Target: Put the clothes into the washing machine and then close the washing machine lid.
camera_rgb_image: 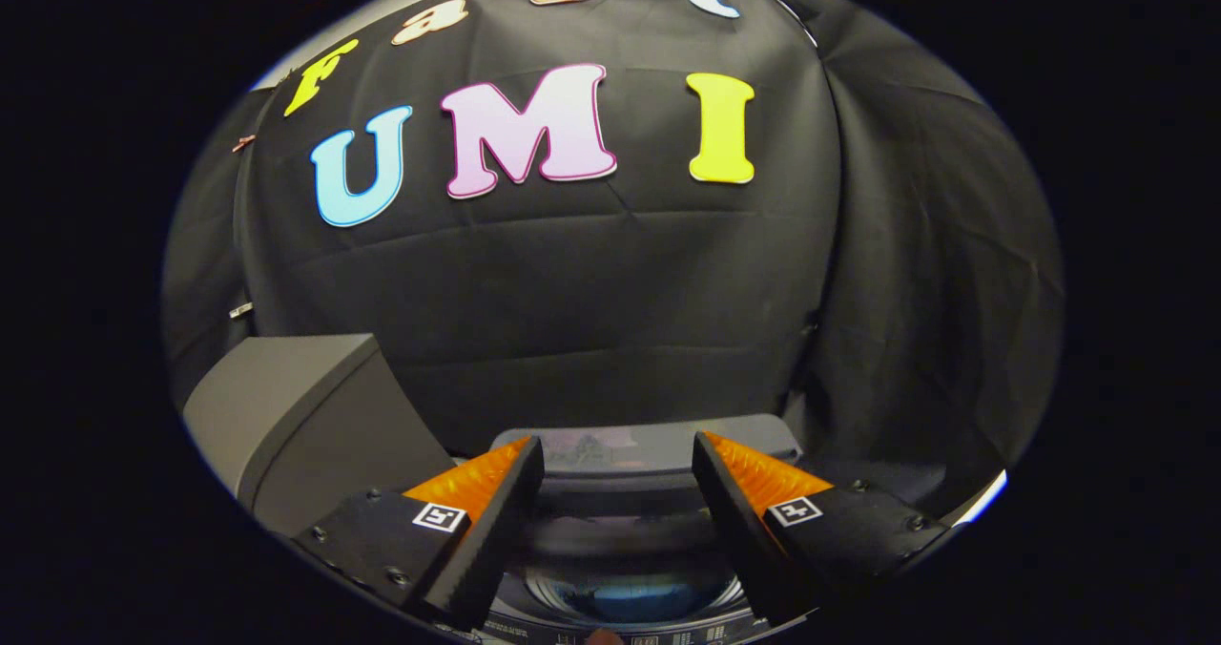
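Black cloth backs the washing machine [630, 569]; its lid [296, 416] stands raised. The gripper [618, 492] fingers are spread, empty, above the drum. Next step, probably: close the lid.

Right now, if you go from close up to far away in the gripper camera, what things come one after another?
The open gripper with nothing between its fingers → the washing machine's round opening under them → the washer's grey back panel just past the fingertips → the black cloth wall behind.
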Demonstrator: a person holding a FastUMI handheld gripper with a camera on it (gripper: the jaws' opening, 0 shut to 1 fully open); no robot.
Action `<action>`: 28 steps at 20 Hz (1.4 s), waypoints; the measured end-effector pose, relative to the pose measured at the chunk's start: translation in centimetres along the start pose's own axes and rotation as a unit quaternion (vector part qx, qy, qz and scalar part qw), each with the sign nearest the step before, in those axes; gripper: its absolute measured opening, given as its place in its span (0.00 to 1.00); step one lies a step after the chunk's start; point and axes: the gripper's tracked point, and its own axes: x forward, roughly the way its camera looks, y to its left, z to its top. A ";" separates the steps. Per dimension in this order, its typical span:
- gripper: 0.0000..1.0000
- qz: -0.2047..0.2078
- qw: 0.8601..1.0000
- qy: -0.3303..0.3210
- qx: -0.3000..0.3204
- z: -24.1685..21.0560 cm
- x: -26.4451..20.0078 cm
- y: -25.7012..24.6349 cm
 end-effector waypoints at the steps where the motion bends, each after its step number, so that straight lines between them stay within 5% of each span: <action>1: 0.99 0.000 1.000 0.007 0.004 -0.9 -0.2 -0.1; 16: 0.99 -0.006 0.996 0.092 -0.004 -9.5 -2.1 -1.7; 28: 0.99 0.029 1.000 -0.010 0.007 -0.1 -5.2 0.0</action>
